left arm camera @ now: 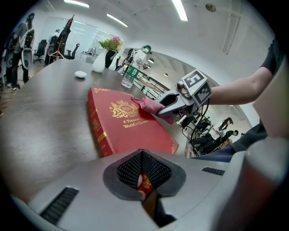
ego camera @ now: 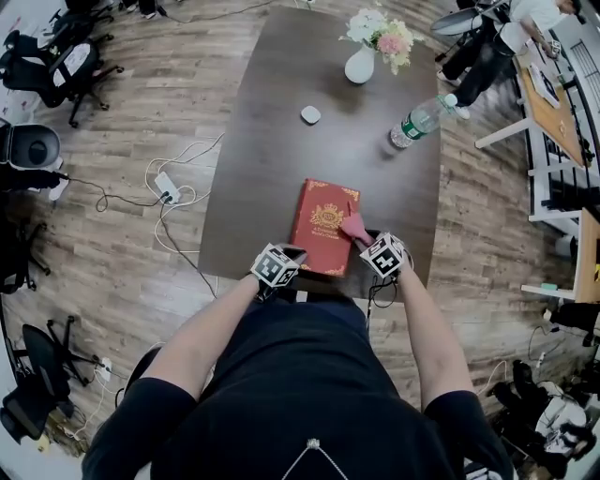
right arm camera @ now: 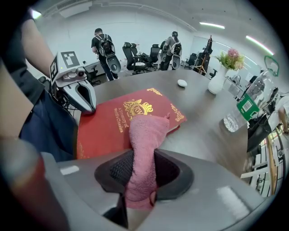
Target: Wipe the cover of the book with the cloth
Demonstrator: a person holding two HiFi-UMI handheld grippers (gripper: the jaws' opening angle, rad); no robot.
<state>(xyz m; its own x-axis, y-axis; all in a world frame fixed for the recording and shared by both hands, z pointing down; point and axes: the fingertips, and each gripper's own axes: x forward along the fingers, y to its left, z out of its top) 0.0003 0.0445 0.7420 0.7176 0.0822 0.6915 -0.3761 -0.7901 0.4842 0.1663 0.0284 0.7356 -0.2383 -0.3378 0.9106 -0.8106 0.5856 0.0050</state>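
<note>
— What lay on the dark table point(ego camera: 253, 141)?
— A red book point(ego camera: 323, 225) at the near edge, its corner pinched, mostly hidden, by the left gripper point(left arm camera: 143, 180).
— And the right gripper point(right arm camera: 143, 173)?
— It clamped a pink cloth point(right arm camera: 146, 131) lying on the cover; a water bottle point(ego camera: 417, 120) stood beyond.

A dark table point(ego camera: 272, 112) stands on a wood-plank floor point(ego camera: 141, 103). Black office chairs point(ego camera: 70, 61) are at the left, a white power strip point(ego camera: 167, 186) lies beside the table, and long ceiling lights point(left arm camera: 180, 10) shine above.
</note>
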